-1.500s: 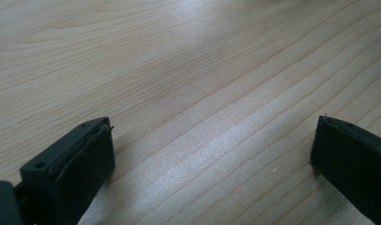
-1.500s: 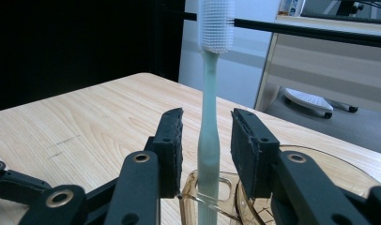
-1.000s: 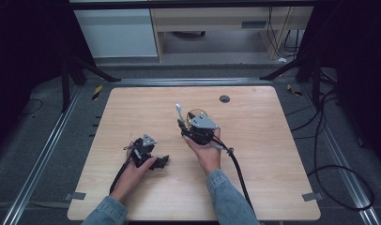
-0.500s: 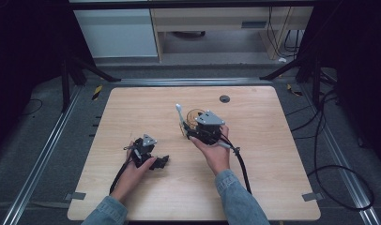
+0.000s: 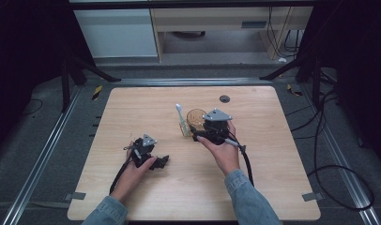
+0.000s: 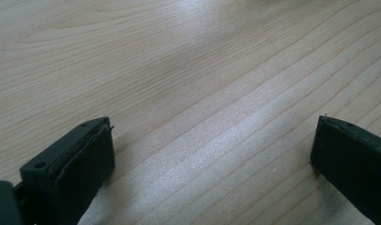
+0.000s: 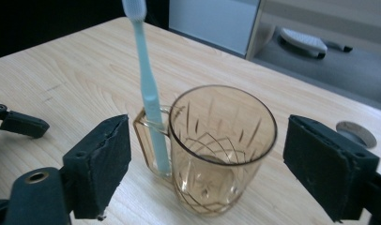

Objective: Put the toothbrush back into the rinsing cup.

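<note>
An amber see-through cup (image 7: 221,145) with a handle stands upright on the wooden table (image 7: 62,79). A light blue toothbrush (image 7: 148,89) stands upright through the handle, bristles up. My right gripper (image 7: 214,161) is open, one jaw on each side of the cup and neither touching it. In the high view the cup (image 5: 195,116) and toothbrush (image 5: 180,118) sit just left of the right gripper (image 5: 198,133). The left gripper (image 6: 212,145) is open over bare wood with nothing between its jaws. From above, the left gripper (image 5: 159,161) rests near the table's front left.
A dark round grommet (image 5: 224,98) is set in the table behind the cup. Metal rails (image 5: 48,154) run along both sides of the table. Cables (image 5: 329,140) lie on the floor at the right. A low shelf unit (image 5: 212,28) stands beyond the far edge.
The right gripper has shifted to the right, uncovering the amber cup. Cup and toothbrush stay in place. The left gripper has not moved.
</note>
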### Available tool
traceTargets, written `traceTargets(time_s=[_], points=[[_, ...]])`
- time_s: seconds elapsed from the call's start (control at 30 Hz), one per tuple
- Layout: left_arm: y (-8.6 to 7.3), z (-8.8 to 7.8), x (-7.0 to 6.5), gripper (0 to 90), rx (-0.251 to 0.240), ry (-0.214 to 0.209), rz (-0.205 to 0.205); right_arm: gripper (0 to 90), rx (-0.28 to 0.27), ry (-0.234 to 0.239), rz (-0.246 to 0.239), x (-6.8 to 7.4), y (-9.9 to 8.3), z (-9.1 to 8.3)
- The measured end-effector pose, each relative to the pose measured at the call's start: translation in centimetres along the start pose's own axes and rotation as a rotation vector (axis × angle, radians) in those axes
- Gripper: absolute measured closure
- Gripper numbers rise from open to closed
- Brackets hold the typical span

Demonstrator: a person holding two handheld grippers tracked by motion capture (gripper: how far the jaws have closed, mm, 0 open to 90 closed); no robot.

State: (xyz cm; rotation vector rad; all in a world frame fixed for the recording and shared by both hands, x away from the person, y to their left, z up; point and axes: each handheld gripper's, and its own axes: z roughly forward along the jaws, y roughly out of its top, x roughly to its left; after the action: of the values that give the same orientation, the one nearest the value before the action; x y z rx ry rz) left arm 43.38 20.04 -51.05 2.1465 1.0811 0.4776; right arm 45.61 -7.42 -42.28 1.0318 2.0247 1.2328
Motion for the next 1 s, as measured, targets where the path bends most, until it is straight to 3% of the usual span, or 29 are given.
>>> traceTargets(time_s=[0.1,0.53,0.87,1.0], points=[[0.0,0.0,0.0,0.0,0.000,0.000,0.000,13.0,0.027,-0.007,0.026,-0.6,0.0,-0.4],[0.0,0.0,0.0,0.0,0.000,0.000,0.000,8.1,0.074,-0.032,0.034,-2.7,0.1,-2.8],[0.0,0.0,0.0,0.0,0.000,0.000,0.000,6.0,0.194,-0.024,0.054,-5.2,-0.8,-4.2],[0.0,0.0,0.0,0.0,0.000,0.001,0.000,6.0,0.233,-0.047,0.068,-6.5,-1.8,-5.1]])
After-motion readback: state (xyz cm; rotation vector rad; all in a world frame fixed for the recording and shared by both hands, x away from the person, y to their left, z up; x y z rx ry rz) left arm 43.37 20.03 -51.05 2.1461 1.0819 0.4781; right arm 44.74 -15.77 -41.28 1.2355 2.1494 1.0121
